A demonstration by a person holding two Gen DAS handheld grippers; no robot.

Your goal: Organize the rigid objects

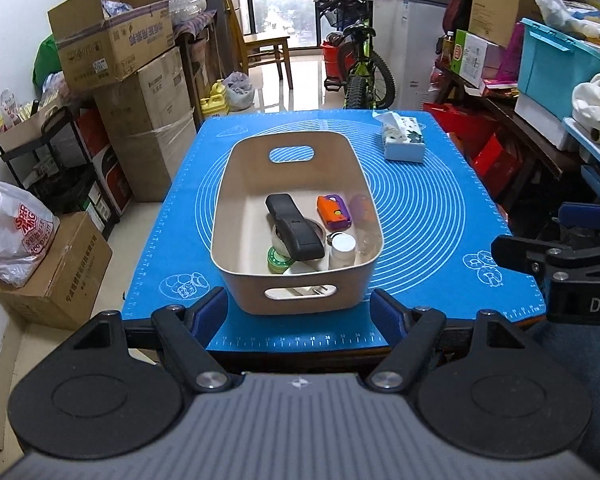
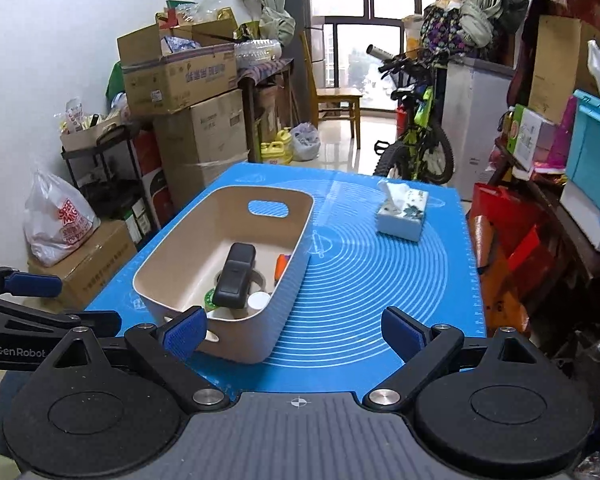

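A beige bin [image 1: 236, 184] [image 2: 284, 320] with handle slots stands on the blue mat [image 1: 440, 216] [image 2: 380, 272]. Inside it lie a black remote-like case [image 1: 296, 226] [image 2: 234, 276], an orange and purple box [image 1: 334, 211], a tape roll [image 1: 314, 226], a green round tin [image 1: 278, 262] and a white bottle [image 1: 343, 250] [image 2: 259, 302]. My left gripper [image 1: 300, 312] hangs open and empty in front of the bin's near end. My right gripper [image 2: 296, 332] is open and empty too, off the bin's near right corner. The right gripper also shows at the right edge of the left wrist view.
A tissue box [image 1: 404, 136] [image 2: 402, 210] sits on the mat's far right. Stacked cardboard boxes [image 1: 140, 92] and a black rack [image 1: 60, 168] crowd the left side. A bicycle [image 1: 360, 60] stands beyond the table. Shelves with a blue crate [image 1: 556, 60] line the right.
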